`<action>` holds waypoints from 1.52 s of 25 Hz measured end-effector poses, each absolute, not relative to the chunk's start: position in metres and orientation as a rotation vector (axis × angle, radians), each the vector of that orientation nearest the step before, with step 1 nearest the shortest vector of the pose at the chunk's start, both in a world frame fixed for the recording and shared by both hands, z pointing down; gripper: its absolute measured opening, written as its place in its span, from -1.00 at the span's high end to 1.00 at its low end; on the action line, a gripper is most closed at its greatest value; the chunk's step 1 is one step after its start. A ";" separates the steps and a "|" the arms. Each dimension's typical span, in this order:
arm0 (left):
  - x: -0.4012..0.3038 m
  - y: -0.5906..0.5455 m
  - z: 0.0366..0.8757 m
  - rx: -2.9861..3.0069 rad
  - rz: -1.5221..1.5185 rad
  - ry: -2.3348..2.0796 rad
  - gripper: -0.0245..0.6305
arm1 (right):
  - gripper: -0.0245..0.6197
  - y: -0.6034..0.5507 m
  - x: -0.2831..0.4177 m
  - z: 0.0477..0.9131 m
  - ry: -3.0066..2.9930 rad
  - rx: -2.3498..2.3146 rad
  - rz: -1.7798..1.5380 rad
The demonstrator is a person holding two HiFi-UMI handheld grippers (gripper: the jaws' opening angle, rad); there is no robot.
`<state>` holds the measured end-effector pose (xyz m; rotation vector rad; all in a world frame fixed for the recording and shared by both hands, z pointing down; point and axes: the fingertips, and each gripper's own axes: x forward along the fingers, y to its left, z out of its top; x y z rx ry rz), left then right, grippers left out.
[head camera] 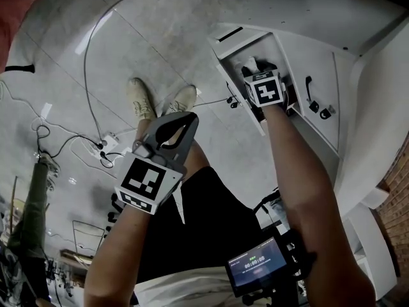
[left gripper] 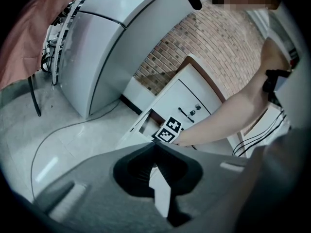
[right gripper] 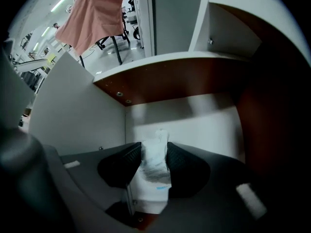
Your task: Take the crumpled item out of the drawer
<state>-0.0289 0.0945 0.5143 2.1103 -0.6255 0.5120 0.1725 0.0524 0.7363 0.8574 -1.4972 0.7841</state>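
Crumpled item (right gripper: pixel 155 174): white, wrinkled, bit of blue print, upright at lower centre of right gripper view, pinched between right gripper (right gripper: pixel 154 146) pads. Drawer (right gripper: pixel 77 115): pulled open, white walls, red-brown edges, item inside it.

A crumpled item (right gripper: pixel 154 165) sits in the open drawer (right gripper: pixel 73 111). A cable (head camera: pixel 89 62) and a power strip (head camera: pixel 108 144) lie on the floor (head camera: pixel 160 37).

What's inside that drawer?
In the drawer sits a white crumpled item, pinched by the right gripper. The gripper's body covers much of the bottom, so anything else there is hidden.
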 end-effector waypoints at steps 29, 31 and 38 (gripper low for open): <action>-0.051 0.081 0.442 2.266 0.614 -0.405 0.92 | 0.40 0.034 0.129 0.591 -1.645 1.290 0.755; -0.051 0.077 0.434 2.270 0.603 -0.387 0.92 | 0.40 0.035 0.124 0.575 -1.653 1.317 0.764; -0.064 0.063 0.409 2.316 0.593 -0.357 0.92 | 0.40 0.052 0.104 0.529 -1.663 1.374 0.779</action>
